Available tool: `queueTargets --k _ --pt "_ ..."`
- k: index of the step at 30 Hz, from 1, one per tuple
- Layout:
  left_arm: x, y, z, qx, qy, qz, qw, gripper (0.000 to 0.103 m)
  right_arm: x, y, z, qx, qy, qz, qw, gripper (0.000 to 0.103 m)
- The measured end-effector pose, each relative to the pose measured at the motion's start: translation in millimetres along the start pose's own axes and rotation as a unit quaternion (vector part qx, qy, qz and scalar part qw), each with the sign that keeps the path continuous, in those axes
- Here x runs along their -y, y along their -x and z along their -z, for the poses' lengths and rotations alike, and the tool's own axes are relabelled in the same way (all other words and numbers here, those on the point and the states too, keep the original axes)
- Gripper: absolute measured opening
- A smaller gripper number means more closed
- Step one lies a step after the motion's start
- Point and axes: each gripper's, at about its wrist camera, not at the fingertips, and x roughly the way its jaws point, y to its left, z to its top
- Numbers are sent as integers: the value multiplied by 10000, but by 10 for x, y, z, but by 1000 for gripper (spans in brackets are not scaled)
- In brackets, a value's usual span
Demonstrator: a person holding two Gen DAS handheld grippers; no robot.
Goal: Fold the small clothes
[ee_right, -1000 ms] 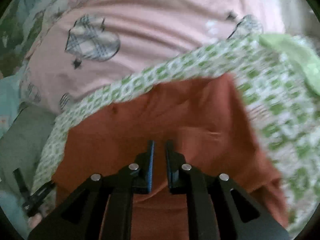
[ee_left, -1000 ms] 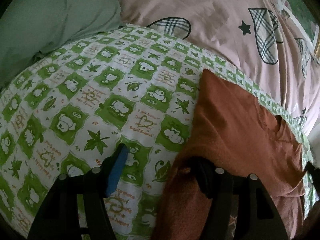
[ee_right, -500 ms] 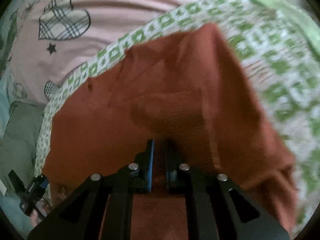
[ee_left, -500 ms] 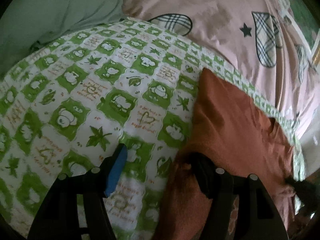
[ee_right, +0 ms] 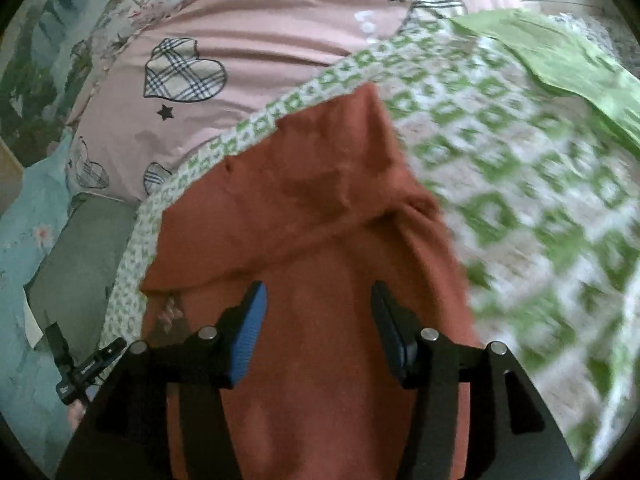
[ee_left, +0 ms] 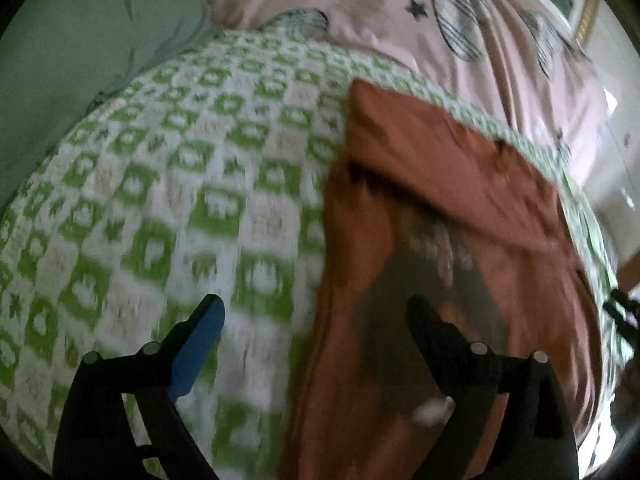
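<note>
While the rust garment lies folded, both the left gripper and right gripper hold fingers spread apart, gripping nothing.

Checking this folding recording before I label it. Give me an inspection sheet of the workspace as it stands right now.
Surface: green-and-white patterned cloth spread over a pink sheet with plaid hearts.
Job's things: rust-orange garment lying partly folded over itself on the patterned cloth.
Clutter: light green cloth at the far right; grey-green fabric at the far left.
Grippers: left gripper open, one finger over the garment; right gripper open above the garment, holding nothing.
Cables: nothing seen.
Surroundings: floral blue bedding to the left.
</note>
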Motion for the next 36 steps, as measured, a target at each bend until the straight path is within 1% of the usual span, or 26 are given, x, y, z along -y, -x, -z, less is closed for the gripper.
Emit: queueTargets --k 2,3,4,5,6,8,9,11,13,15,17,19,20,23,24,27,30,32,34,35,36 --pt "-33 23 172 -190 -88 81 9997 93 217 93 85 -115 -115 201 9997 56" --pt "-57 26 270 -342 -116 182 9992 93 308 102 126 -256 -175 268 9992 56" --pt "-70 26 328 -404 -123 238 9988 93 374 111 173 -383 -212 286 9986 56" --pt "-74 50 403 -421 -157 286 9986 93 421 101 249 -613 -206 227 9977 56" --pt "-65 99 481 -389 -237 328 9984 93 429 100 327 -788 -153 109 9967 56" --pt "-25 177 612 -411 -405 480 9972 93 371 158 459 -923 41 -97 9957 56" --pt "2 230 702 -440 -476 568 9963 93 327 196 539 -1011 129 -289 9944 56" --pt "38 285 840 -508 -566 596 9953 93 239 278 723 -1172 252 -769 9898 56" --pt "86 347 949 -484 -747 523 9947 94 200 341 870 -1195 302 -1013 9872 56" --pt "128 398 1056 -555 -844 522 9935 103 211 375 993 -1188 304 -1140 9859 56" --pt "135 449 1094 -598 -782 522 9938 103 245 385 1052 -1149 245 -1254 9851 56" --pt "146 505 1134 -495 -760 537 9944 103 324 408 1093 -1047 72 -1438 9840 56" --pt "144 497 1149 -485 -731 484 9950 102 350 404 1104 -1023 20 -1477 9837 56" --pt "165 488 1162 -468 -584 292 9968 103 373 390 1107 -974 30 -1535 9833 56" --pt "183 480 1161 -524 -506 164 9972 103 377 391 1129 -955 36 -1541 9834 56" --pt "235 452 1142 -711 -533 -102 9960 103 384 391 1157 -884 55 -1536 9842 56" --pt "255 421 1138 -792 -569 -195 9950 102 362 401 1173 -856 196 -1488 9850 56" --pt "256 403 1134 -811 -600 -236 9946 100 361 413 1196 -843 254 -1504 9847 56" --pt "277 415 1127 -793 -663 -340 9941 94 391 418 1201 -868 212 -1594 9832 56" --pt "281 444 1128 -737 -679 -349 9944 84 406 424 1207 -883 151 -1644 9823 56" --pt "284 473 1129 -692 -695 -290 9948 75 432 428 1202 -913 55 -1716 9809 56"
